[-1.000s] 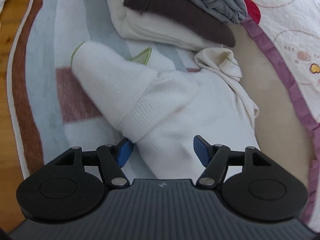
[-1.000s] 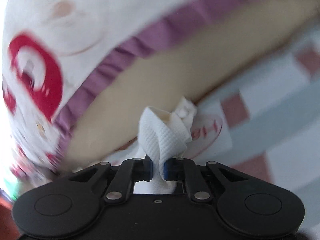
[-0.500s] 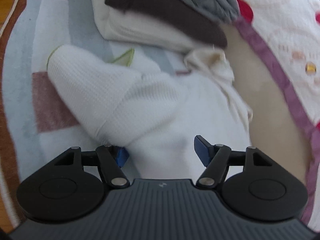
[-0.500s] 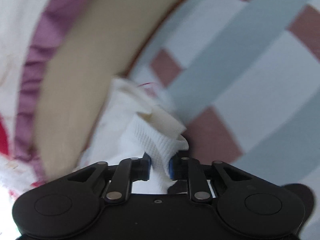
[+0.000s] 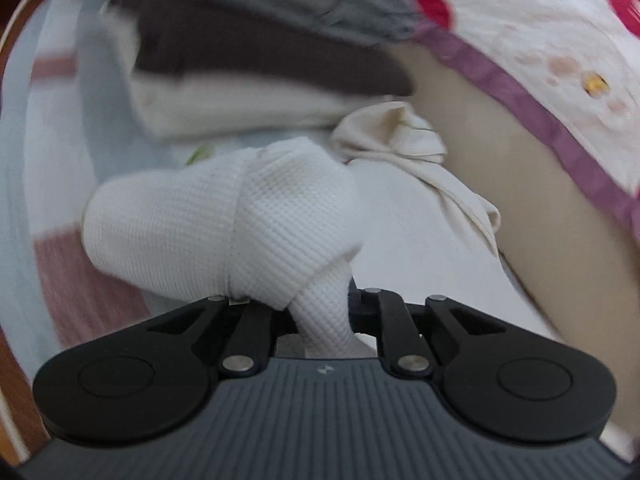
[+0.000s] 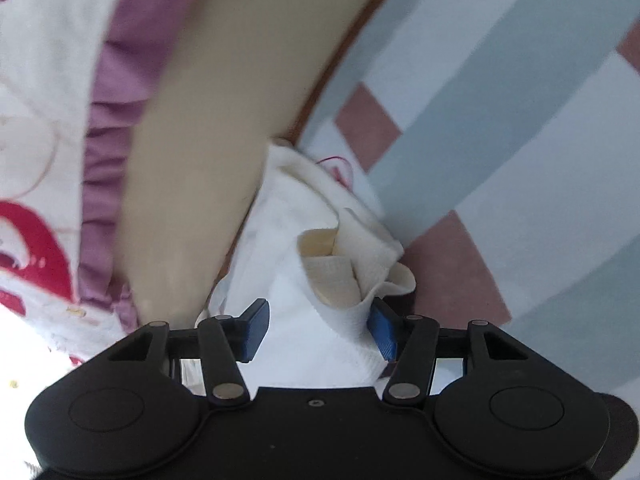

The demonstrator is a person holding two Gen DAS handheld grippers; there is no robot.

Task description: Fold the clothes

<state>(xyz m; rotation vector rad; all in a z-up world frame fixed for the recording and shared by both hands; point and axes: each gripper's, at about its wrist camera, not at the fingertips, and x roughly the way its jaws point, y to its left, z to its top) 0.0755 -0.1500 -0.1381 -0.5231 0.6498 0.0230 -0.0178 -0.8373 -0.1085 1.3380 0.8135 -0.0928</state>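
The garment (image 5: 256,220), a white waffle-knit piece, lies on the striped blanket (image 5: 52,168), just in front of a stack (image 5: 248,64) of folded clothes, with a quilt (image 5: 532,28) off to the right.

From the left wrist, your left gripper (image 5: 322,314) is closing on a bunched twist of the garment; the cloth fills the gap between the jaws and already looks pinched. A sleeve-like lobe bulges up and left from the pinch, which suggests you took the fabric near a seam so that part can be carried over.

From the right wrist, your right gripper (image 6: 318,330) is opening. The garment's edge (image 6: 352,256), with its cream lining showing, sits between the blue pads; it leans on the right pad and is clear of the left, so it is let go. It rests on the blanket beside the quilt's purple border (image 6: 108,120), probably where you meant that end to lie.
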